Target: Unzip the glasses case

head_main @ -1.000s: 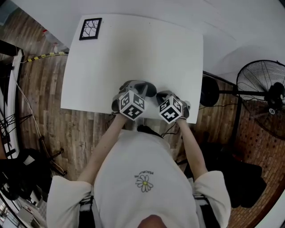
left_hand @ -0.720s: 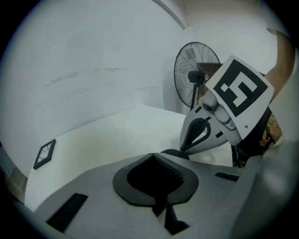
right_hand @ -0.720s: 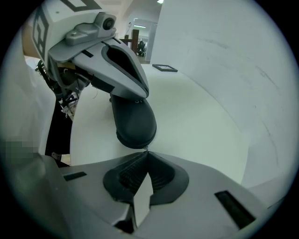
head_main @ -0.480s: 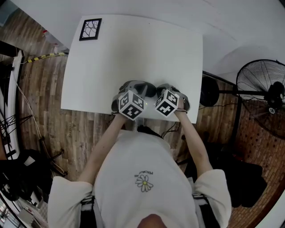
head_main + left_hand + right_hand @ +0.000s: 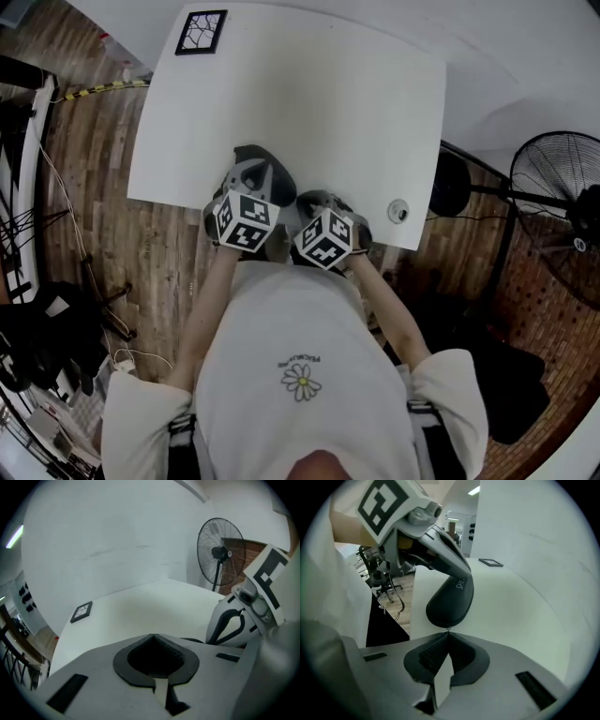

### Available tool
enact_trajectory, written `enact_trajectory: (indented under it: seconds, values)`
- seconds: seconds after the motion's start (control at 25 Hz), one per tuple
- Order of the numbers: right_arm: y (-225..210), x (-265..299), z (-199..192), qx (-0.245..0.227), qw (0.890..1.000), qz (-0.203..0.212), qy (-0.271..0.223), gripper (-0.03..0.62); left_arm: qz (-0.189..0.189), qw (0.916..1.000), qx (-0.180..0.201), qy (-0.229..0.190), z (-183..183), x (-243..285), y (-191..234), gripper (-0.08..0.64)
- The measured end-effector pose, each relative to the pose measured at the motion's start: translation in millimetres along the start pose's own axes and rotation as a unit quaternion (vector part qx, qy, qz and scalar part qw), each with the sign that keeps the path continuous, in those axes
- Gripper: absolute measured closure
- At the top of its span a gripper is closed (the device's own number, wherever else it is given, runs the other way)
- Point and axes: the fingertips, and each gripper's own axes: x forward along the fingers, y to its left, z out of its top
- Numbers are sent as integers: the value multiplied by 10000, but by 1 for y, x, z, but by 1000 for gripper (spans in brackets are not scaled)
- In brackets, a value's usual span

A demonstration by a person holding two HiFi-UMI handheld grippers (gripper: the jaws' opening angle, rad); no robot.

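Note:
No glasses case shows plainly in any view. My left gripper (image 5: 253, 165) hangs over the front part of the white table (image 5: 309, 103), and its jaws meet at the tips (image 5: 152, 635) with nothing between them. My right gripper (image 5: 317, 201) is close beside it near the front edge, jaws also pressed together and empty (image 5: 448, 631). In the right gripper view the left gripper's dark rounded nose (image 5: 450, 604) sits just beyond my right tips. The left gripper view shows the right gripper (image 5: 230, 624) close on the right.
A small round thing (image 5: 398, 211) lies on the table near the front right corner. A black framed card (image 5: 202, 33) sits at the far left corner. A standing fan (image 5: 562, 192) is on the wooden floor to the right. Cables and dark gear lie on the floor at left.
Both grippers have slid left together and a little nearer the table's front edge, still shut. The small round thing on the table has come into view to the right of them.

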Motion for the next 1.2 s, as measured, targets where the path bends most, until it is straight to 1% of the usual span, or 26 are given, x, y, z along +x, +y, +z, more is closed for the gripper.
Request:
enact_trajectory:
  seconds: [0.08,0.16,0.2,0.28,0.44,0.52,0.64,0.8,0.88,0.92,0.96,1.0,1.08,1.12,1.16,1.2]
  values:
    - [14,5,9,-291,9995,97,-48,586,140,9998,-115,57,-6,-4,6,546]
    - [18,8,11,-552,9984,89,-4,586,193,9997,-122,84,-9,-6,7,546]
    - [17,7,11,-603,9981,86,31,586,184,9997,-108,97,-9,-6,6,547]
    - [10,6,11,-642,9979,69,105,586,146,9998,-107,128,-9,-4,6,548]
    - [-15,14,22,-944,9954,-54,151,586,113,9997,-156,116,-11,-3,7,548]
    - [-28,22,33,-1270,9918,-41,146,586,80,9996,-244,84,-11,-4,8,548]
    - [-42,33,46,-1814,9832,33,176,586,41,9993,-357,46,-10,-3,7,548]
    - [-56,48,71,-2235,9742,201,223,586,38,9988,-486,-53,-9,-5,12,548]
    - [-63,55,82,-2338,9718,202,218,586,-50,9987,-511,-41,-9,-3,13,548]
    - [-67,57,86,-2287,9732,124,192,586,-107,9986,-524,-4,-9,-2,14,548]
    - [-74,56,88,-2104,9775,-43,142,586,-137,9984,-554,39,-10,-2,16,547]
    - [-85,52,90,-1766,9839,-280,79,586,-134,9981,-606,61,-9,-4,21,546]
    - [-111,39,88,-814,9945,-666,-14,586,-74,9974,-716,-49,-2,-8,32,546]
    - [-121,32,82,-432,9964,-735,0,586,-48,9972,-731,-133,3,-11,37,546]
    - [-125,28,73,-236,9968,-766,74,586,-44,9974,-699,-193,8,-12,40,546]
    - [-125,25,60,-189,9964,-801,191,586,-63,9978,-625,-231,13,-12,40,546]
